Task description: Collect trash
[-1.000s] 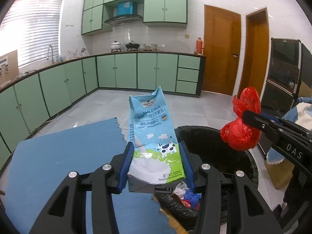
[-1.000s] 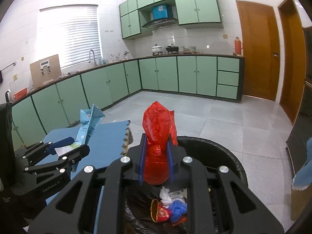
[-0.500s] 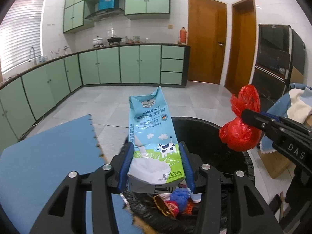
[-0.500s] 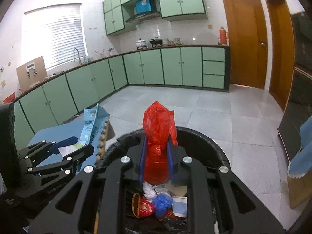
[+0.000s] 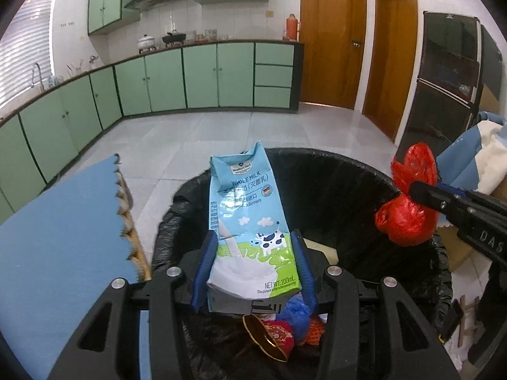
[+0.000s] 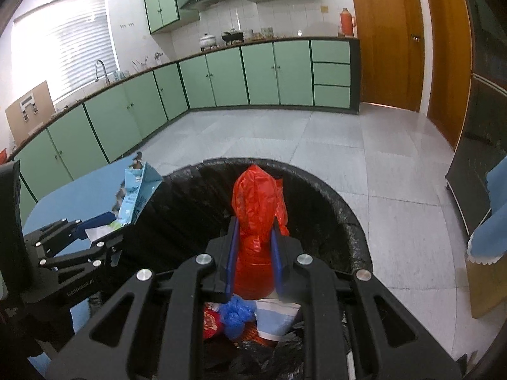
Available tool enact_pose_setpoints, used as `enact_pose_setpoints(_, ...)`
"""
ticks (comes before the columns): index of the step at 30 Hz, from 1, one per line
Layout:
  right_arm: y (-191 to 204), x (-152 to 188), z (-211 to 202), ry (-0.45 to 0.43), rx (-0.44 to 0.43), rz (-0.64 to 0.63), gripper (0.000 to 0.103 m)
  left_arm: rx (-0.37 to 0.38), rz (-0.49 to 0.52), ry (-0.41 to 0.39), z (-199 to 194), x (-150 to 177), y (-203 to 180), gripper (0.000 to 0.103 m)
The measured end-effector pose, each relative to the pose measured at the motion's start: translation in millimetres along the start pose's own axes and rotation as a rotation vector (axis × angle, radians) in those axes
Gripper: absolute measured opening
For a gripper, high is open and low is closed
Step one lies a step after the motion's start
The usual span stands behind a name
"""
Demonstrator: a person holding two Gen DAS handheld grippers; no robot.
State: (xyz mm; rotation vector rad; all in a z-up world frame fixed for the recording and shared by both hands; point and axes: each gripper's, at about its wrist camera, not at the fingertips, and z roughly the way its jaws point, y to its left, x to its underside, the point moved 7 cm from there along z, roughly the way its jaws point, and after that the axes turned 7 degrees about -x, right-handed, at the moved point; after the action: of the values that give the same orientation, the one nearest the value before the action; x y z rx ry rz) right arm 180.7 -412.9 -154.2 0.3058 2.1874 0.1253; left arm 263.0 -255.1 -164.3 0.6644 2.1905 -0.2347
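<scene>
Furthest left lies a blue mat (image 5: 63, 237) with a scalloped edge, just beside the bin (image 5: 348, 171). The bin is round, lined with a black bag, and stands on the pale tiled floor (image 5: 177, 139).

The left gripper (image 5: 253, 266) hangs over the near left part of the bin's mouth. Its blue pads are clenched on the lower half of a milk carton (image 5: 245, 221), one pad on each side. The carton stands nearly upright, light blue with a cow printed on it, its folded top poking up towards the far rim. From the right gripper's view the carton (image 6: 134, 196) shows edge-on, over the bin's left rim.

Down inside the bin lie a red and gold wrapper (image 5: 272, 337), a crumpled blue glove (image 6: 236, 315) and a paper cup (image 6: 275, 318), all touching.

To the right, the right gripper (image 6: 253, 253) is clamped tight on a knotted red bag (image 6: 258, 221). The bag hangs above the bin's opening, its top sticking out past the fingertips. Seen from the left gripper, the red bag (image 5: 408, 199) sits over the bin's right rim.

Behind run green cabinets (image 5: 202, 76) and wooden doors (image 5: 329, 38).
</scene>
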Motion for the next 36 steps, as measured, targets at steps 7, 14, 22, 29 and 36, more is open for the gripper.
enact_pose_setpoints(7, -9, 2, 8, 0.013, 0.05, 0.006, 0.059, 0.002, -0.005, 0.028, 13, -3, 0, 0.058)
enact_pose_setpoints(14, -4, 1, -17, -0.019, 0.074, 0.009, 0.091, -0.015, -0.042, -0.012, -13, -11, 26, 0.069)
enact_pose_setpoints(22, 35, -13, -64, -0.061, 0.0, 0.006, 0.097, -0.053, -0.095, -0.061, -72, -11, 70, 0.081)
enact_pose_setpoints(29, 87, -18, -112, -0.103, -0.072, -0.048, 0.097, -0.105, -0.14, -0.086, -139, 1, 97, 0.089)
enact_pose_setpoints(36, 133, -21, -162, -0.143, -0.125, -0.072, 0.098, -0.159, -0.156, -0.11, -202, 8, 115, 0.092)
